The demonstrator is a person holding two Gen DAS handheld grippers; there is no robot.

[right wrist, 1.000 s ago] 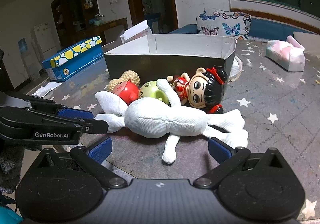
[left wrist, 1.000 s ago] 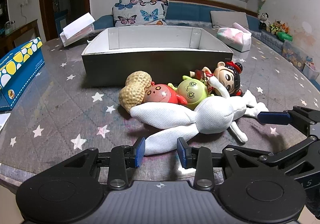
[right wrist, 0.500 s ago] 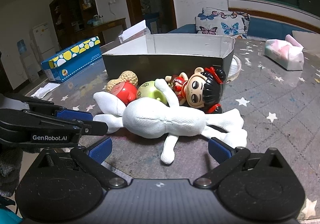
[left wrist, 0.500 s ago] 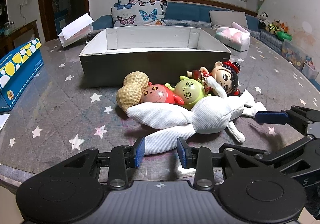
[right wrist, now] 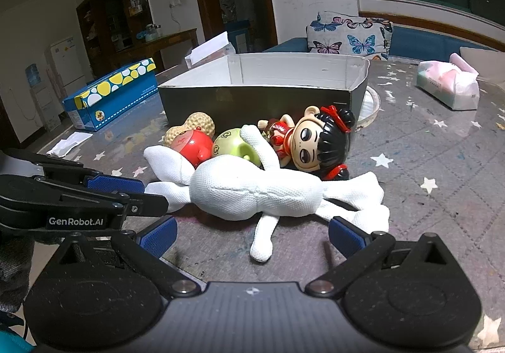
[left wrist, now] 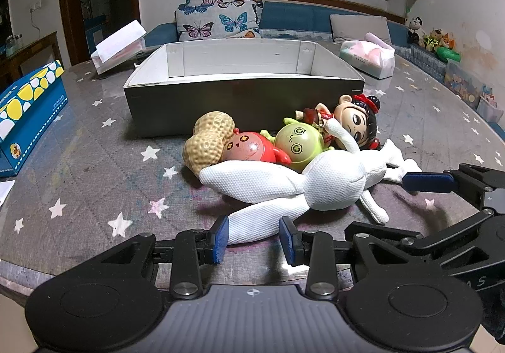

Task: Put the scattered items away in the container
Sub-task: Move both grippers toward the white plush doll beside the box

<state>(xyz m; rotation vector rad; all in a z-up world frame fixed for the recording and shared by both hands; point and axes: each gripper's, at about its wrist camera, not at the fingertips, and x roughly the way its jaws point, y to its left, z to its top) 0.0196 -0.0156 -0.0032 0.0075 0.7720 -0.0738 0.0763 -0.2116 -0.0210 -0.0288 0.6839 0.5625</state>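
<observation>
**Toys cluster in front of the box, grippers low**

Since a second ago little has shifted; both grippers hold their places. The left gripper (left wrist: 252, 237) has its blue pads partly open around one long limb of the white mesh-fabric stuffed doll (left wrist: 315, 185), not visibly pinching. The right gripper (right wrist: 252, 234) gapes wide, empty. The doll lies at 6 o'clock of the grey open cardboard box (left wrist: 243, 106), touching the tan peanut toy (left wrist: 208, 144), red round toy (left wrist: 249, 149), green round toy (left wrist: 298, 143) and black-haired figurine (left wrist: 356, 125).

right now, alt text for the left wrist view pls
The left gripper, partly closed, straddles a long ear of a white plush rabbit lying on a star-patterned table. Behind it sit a peanut toy, two round toys, a doll and an open box.
</observation>
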